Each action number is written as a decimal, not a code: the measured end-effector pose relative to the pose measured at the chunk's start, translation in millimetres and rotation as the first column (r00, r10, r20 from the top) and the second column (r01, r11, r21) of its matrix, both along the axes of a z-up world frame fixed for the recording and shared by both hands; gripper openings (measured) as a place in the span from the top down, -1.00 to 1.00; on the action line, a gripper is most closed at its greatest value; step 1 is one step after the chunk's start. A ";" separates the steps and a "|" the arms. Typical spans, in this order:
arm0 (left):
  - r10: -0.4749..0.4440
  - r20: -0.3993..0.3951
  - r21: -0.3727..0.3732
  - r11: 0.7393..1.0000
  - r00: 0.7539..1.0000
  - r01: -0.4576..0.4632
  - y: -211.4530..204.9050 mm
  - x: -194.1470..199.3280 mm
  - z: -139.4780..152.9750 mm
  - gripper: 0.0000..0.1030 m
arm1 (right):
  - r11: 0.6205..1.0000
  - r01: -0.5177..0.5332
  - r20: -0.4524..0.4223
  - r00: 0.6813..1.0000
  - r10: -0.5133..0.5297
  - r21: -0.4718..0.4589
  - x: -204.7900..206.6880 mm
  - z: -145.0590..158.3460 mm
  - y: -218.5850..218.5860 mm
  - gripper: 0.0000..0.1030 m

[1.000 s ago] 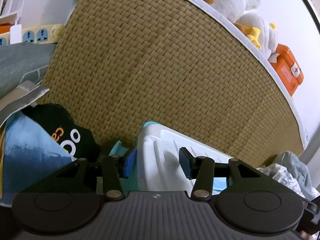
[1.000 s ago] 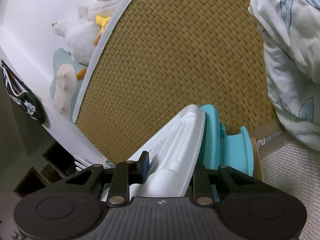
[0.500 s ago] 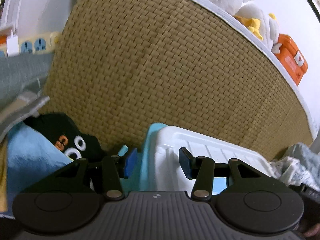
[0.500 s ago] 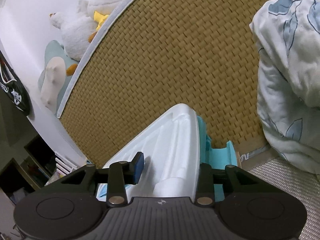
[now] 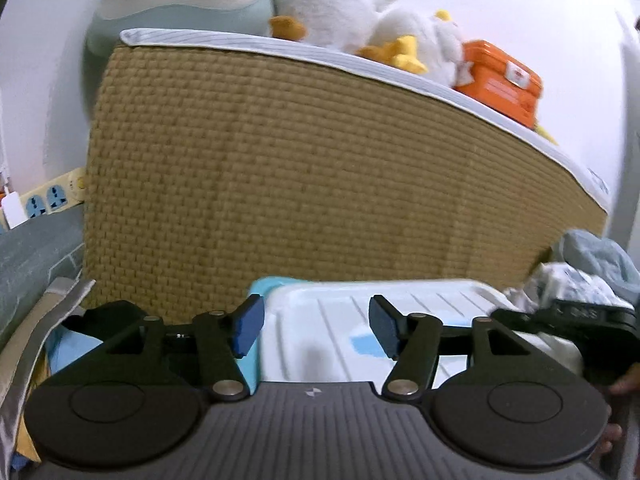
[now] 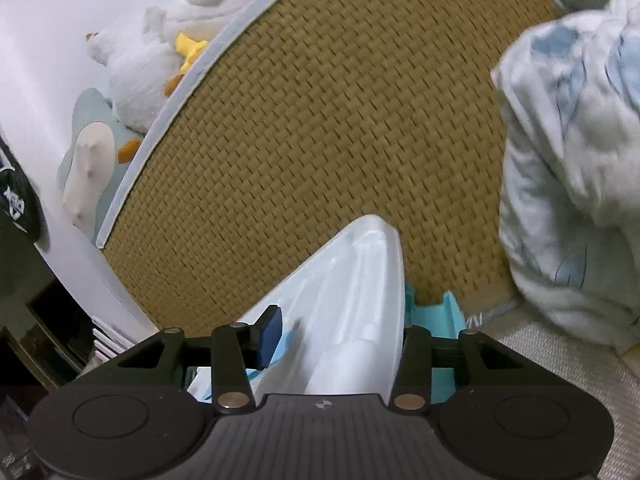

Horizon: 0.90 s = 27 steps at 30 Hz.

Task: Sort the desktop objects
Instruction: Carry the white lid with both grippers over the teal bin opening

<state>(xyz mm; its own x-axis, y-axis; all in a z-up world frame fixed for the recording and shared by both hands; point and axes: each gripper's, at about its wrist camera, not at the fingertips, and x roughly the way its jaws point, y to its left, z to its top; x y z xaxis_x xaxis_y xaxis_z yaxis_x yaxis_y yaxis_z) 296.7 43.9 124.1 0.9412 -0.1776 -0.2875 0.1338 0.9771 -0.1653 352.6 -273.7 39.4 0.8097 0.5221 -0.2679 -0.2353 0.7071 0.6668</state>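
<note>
Left wrist view, from left to right. At the far left of the left gripper [image 5: 316,326] we see a yellow power strip [image 5: 52,198] on the wall, with grey fabric [image 5: 28,252] below it. Ahead of the gripper stands a woven mat panel [image 5: 304,184] with a pale striped edge. Along its top sit a teal plush [image 5: 180,4], white plush ducks [image 5: 360,20] and, further right, an orange case [image 5: 502,80]. Directly before the fingers lies the white plastic lid [image 5: 340,332] on a teal box [image 5: 262,286]. We read the jaws as opening; the lid lies between them, and neither blue pad [image 5: 248,326] presses on it. At the right of the gripper we see crumpled pale cloth [image 5: 580,276] and the right gripper [image 5: 568,320], partly in view.

Right wrist view, from left to right. Left of the right gripper [image 6: 340,334] the same plush toys [image 6: 140,76] rest against the white wall, and the mat panel [image 6: 320,140] fills the middle ground. The white lid [image 6: 352,300] rises edge-on between the fingers, with the teal box [image 6: 432,320] just to its right. These jaws are also opening; the left pad [image 6: 270,334] stands clear of the lid, and the right pad is hidden behind it, so we cannot tell whether it touches. To the right lies a white and blue quilt [image 6: 572,184] on a beige surface [image 6: 560,364].
</note>
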 end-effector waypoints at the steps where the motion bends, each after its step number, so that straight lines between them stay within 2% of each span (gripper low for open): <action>1: -0.013 0.001 0.012 1.000 1.000 0.013 -3.4 -2.6 -0.3 -0.23 | 1.000 -0.004 0.004 1.000 0.004 -0.026 -0.1 1.1 1.5 0.07; 6: -0.093 0.008 0.073 0.993 0.996 0.092 -20.5 -11.6 -5.2 -0.24 | 0.988 -0.027 0.062 0.997 0.036 -0.150 -5.2 4.6 10.8 0.02; 9: -0.134 0.011 0.109 0.985 0.991 0.132 -30.7 -14.7 -8.8 -0.26 | 0.986 -0.031 0.085 0.995 0.045 -0.165 -8.2 2.3 9.6 0.00; 13: -0.184 0.007 0.153 0.972 0.983 0.180 -44.3 -16.4 -12.9 -0.26 | 0.993 -0.032 0.113 0.993 0.045 -0.115 -10.2 -4.6 3.5 0.00; 20: -0.196 -0.013 0.135 0.971 0.981 0.196 -53.6 -12.0 -20.0 -0.25 | 0.969 0.108 0.171 0.983 -0.070 -0.222 -12.4 4.4 10.1 -0.07; 27: -0.243 0.006 0.140 0.961 0.970 0.240 -60.4 -16.9 -21.0 -0.25 | 0.968 0.119 0.160 0.983 -0.085 -0.219 -10.0 2.9 11.4 -0.10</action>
<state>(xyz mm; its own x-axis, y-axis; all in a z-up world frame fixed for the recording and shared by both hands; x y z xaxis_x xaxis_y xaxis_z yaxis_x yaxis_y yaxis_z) 279.8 -16.5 103.0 0.8816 -0.3608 -0.3043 0.3708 0.9283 -0.0265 342.6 -262.3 42.3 0.8951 0.3741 -0.2425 -0.2383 0.8612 0.4490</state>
